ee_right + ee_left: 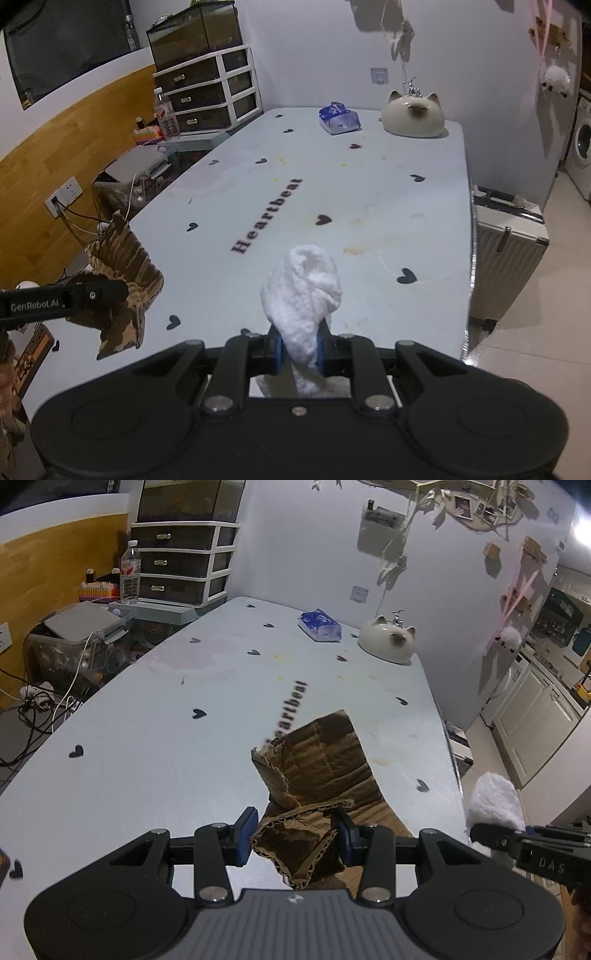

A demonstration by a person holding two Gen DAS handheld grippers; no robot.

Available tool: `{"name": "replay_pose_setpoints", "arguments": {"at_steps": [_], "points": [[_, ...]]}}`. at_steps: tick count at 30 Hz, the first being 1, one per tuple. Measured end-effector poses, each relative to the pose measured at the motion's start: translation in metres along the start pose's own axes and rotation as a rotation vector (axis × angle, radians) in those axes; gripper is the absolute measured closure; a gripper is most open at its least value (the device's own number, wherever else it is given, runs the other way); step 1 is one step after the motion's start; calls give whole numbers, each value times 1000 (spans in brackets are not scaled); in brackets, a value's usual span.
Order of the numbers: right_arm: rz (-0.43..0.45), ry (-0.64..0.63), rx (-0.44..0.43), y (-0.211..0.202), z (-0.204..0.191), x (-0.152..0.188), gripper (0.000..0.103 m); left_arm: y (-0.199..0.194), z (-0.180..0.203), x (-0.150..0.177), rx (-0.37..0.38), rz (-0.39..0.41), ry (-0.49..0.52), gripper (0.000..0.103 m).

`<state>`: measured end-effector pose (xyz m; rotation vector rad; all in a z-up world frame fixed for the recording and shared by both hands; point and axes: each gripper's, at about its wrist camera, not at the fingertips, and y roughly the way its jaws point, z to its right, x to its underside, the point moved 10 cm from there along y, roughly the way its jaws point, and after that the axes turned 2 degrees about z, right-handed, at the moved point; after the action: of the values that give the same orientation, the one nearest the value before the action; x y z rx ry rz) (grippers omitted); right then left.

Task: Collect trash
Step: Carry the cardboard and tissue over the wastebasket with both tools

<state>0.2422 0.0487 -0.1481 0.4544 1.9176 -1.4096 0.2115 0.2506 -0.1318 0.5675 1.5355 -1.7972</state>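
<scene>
1. Left tool hangs level over the near end of the counter, fingers half spread and pinched on a torn cardboard scrap that juts forward and upward past the pads.
2. Right tool sits just to its right, also raised, fingers drawn narrow and clamped on a crumpled white tissue sticking up ahead.
3. Well beyond both tools, a blue tissue pack and cat-shaped ceramic rest at the far end.

My left claw — matt black plastic, blue pads — pinches torn brown cardboard, ridged and rough. My right claw grips fluffy white tissue. The table looks smooth, faintly glossy.
</scene>
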Motion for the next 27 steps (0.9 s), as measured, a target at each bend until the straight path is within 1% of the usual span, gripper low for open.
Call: {"name": "replay_pose_setpoints", "arguments": {"at_steps": [7,13,17,20,27], "points": [[33,32,0,-32,20,9,85,-22,31,11,-6,11,41,59],[40,44,-2,-47,47,16,85,-26,64,17,-21,23,54,59],[38,42,-9,-54,73,20,85,-24,90,24,-39,21,44,59],[35,36,-18,-58,100,19,85,-18,113,29,-56,16,30,59],[18,14,-43,-63,165,14,85,5,185,40,-62,-9,26,59]]}}
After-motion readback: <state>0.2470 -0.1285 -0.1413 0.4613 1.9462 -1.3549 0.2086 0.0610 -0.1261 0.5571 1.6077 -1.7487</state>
